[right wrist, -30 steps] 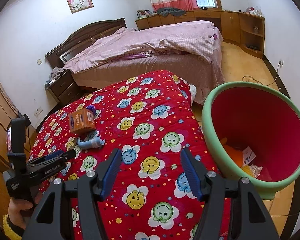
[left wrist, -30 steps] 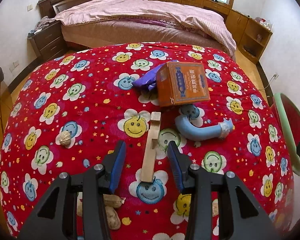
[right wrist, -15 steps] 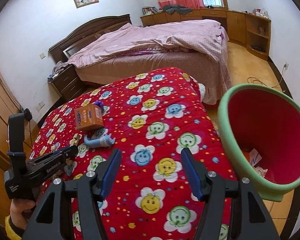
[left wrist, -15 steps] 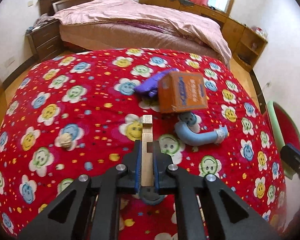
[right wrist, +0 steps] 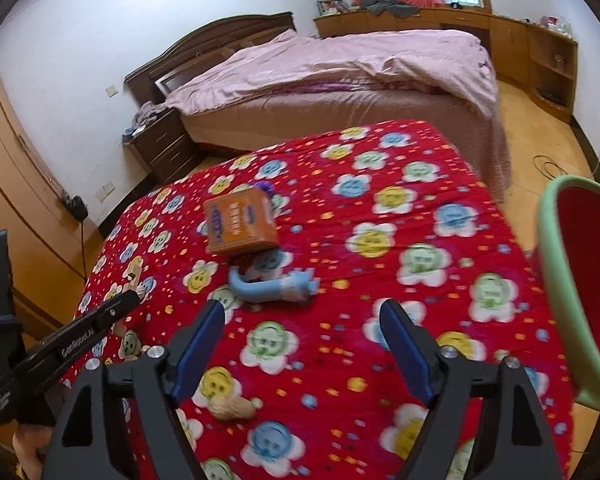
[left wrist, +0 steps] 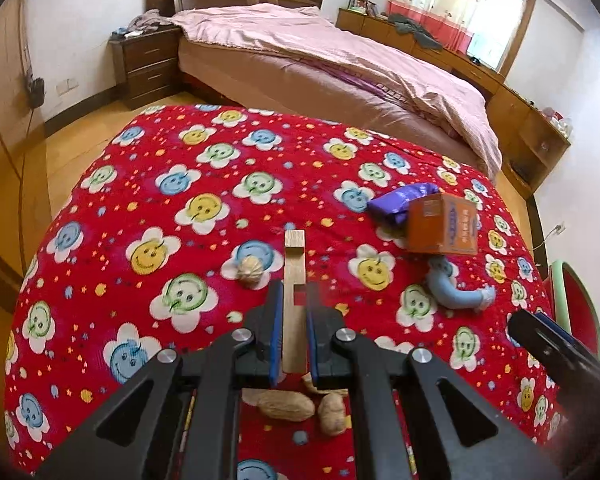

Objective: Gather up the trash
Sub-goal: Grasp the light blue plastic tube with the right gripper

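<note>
Left wrist view: the left hand-held gripper is clamped on a wooden stick, which juts forward from between the blue pads above the red flowered cloth. A walnut lies just left of the stick, peanuts sit under the gripper, and an orange box, a purple wrapper and a blue tube lie to the right. The step in hand looks like the pick-up of the stick; next it needs carrying right to the bin and dropping in. The gripper tilts steeply down.

Right wrist view: the right hand-held gripper holds nothing and its jaws are opening, aimed down toward the tube, likely its next pick. The box sits beyond, the bin at right, and the left gripper at lower left.
</note>
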`<state>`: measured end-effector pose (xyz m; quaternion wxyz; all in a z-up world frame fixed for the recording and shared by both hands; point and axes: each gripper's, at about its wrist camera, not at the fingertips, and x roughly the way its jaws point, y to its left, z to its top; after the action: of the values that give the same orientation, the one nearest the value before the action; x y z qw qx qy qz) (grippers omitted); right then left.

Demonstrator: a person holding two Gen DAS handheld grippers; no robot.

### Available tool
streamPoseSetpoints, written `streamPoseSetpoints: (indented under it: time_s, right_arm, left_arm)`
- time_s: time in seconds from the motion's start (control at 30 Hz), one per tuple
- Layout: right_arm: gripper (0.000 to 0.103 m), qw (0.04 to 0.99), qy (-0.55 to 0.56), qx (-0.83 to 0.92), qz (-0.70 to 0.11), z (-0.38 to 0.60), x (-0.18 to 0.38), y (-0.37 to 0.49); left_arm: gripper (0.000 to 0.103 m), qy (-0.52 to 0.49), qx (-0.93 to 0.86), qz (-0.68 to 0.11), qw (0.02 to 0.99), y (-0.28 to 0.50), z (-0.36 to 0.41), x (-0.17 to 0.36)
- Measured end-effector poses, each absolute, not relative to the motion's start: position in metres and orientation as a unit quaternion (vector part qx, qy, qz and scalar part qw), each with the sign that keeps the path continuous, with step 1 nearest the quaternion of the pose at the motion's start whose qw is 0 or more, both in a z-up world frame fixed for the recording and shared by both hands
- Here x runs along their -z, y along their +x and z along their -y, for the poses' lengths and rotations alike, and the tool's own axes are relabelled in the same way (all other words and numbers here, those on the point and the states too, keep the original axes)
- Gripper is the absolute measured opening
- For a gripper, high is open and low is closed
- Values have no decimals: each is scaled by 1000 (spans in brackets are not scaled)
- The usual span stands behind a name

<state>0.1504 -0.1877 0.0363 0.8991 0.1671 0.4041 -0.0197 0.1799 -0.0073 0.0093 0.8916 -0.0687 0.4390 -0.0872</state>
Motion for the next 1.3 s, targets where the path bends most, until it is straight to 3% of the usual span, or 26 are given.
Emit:
streamPoseSetpoints:
  time_s: [0.73,0.87,1.3]
  right_arm:
    - [85,896,102,54,-428,152,-1,202]
    - [73,898,103,56,-424,154,-1,202]
    - [72,898,137,34,-416,163,-11,185]
  left_arm:
    - [10,-81,83,-453,884,182,-2,7]
    - [10,-81,83,-453,884,182,-1,8]
    - [10,-77,95,-447,886,171,5,-3]
